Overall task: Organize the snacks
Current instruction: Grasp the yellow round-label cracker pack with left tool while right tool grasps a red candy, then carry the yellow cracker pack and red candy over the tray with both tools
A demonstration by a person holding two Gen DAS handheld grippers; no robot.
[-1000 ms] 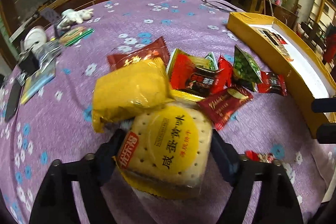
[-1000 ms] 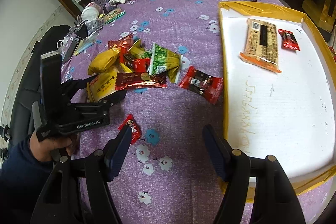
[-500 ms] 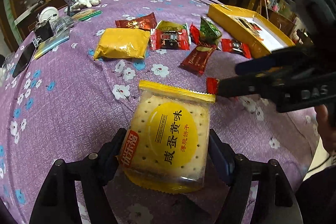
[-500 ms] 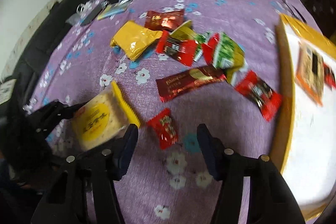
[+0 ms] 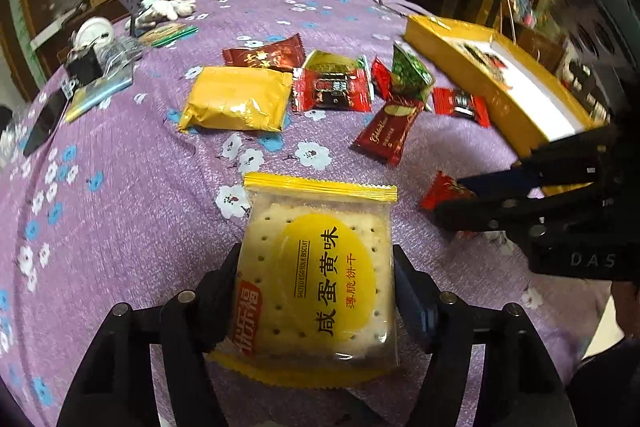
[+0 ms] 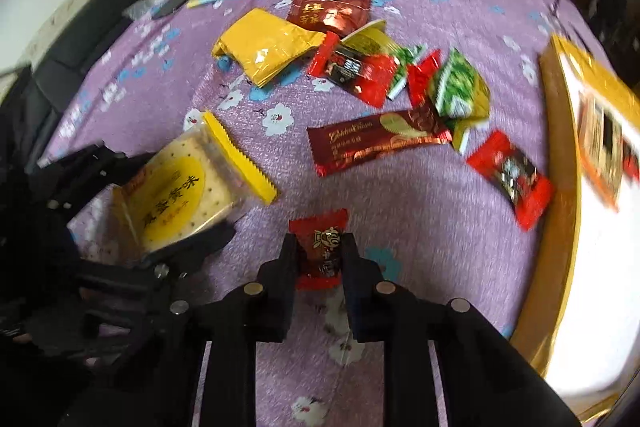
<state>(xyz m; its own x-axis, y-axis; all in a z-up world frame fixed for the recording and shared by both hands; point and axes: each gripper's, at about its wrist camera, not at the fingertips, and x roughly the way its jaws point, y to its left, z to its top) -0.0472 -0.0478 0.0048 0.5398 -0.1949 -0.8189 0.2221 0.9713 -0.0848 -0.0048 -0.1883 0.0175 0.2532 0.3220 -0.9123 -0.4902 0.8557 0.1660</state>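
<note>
My left gripper [image 5: 316, 267] has a clear-and-yellow biscuit pack [image 5: 320, 259] between its jaws, which are closing, and both pads press on its sides above the purple flowered tablecloth [image 5: 120, 207]. My right gripper [image 6: 319, 251] points down at the cloth; its jaws are closing, and the pads touch a small red candy [image 6: 320, 239] on both sides. In the left wrist view the right gripper [image 5: 450, 199] reaches in from the right over that candy [image 5: 442, 189]. Several more snack packs [image 6: 360, 67] lie in a loose pile beyond. A yellow box [image 6: 560, 187] with a white floor stands at the right.
The box holds a long orange-edged pack [image 6: 600, 143] and a small red one. A big yellow pack [image 5: 236, 99] and a dark red bar [image 6: 376, 139] lie nearest my grippers. A phone, a cup and white gloves [image 5: 164, 9] clutter the far left. A black chair [image 6: 80, 39] stands beside the table.
The left gripper drew the biscuit pack back out of the pile toward the near side. The right gripper swung left from the box, came down over the small red candy and narrowed onto it.
</note>
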